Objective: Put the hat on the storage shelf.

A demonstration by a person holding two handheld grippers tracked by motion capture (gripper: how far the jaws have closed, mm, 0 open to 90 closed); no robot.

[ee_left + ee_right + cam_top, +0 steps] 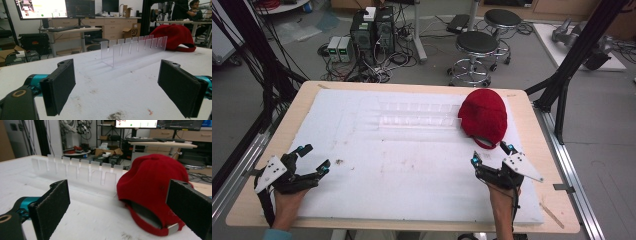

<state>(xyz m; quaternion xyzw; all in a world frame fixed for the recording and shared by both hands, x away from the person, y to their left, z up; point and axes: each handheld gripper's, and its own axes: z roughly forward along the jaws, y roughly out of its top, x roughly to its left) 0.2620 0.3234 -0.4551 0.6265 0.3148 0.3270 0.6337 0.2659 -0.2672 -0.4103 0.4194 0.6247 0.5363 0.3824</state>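
A red baseball cap point(484, 116) lies on the white foam sheet point(402, 165) at the right, its strap end toward me. A clear acrylic slotted rack point(412, 114) lies left of the cap, its end touching or nearly touching it. My right gripper point(493, 155) is open just in front of the cap's strap point(172, 228), jaws wide with nothing between them. My left gripper point(314, 158) is open near the left front of the sheet, far from the rack point(132, 48). The cap point(175, 36) sits beyond the rack in the left gripper view.
The foam sheet covers a wooden table point(532, 110) with bare edges. Black frame posts point(572, 60) stand at the right, cables and posts at the left. Stools point(476, 47) and computers point(372, 30) sit on the floor beyond the table. A dirt speck point(339, 161) marks the foam.
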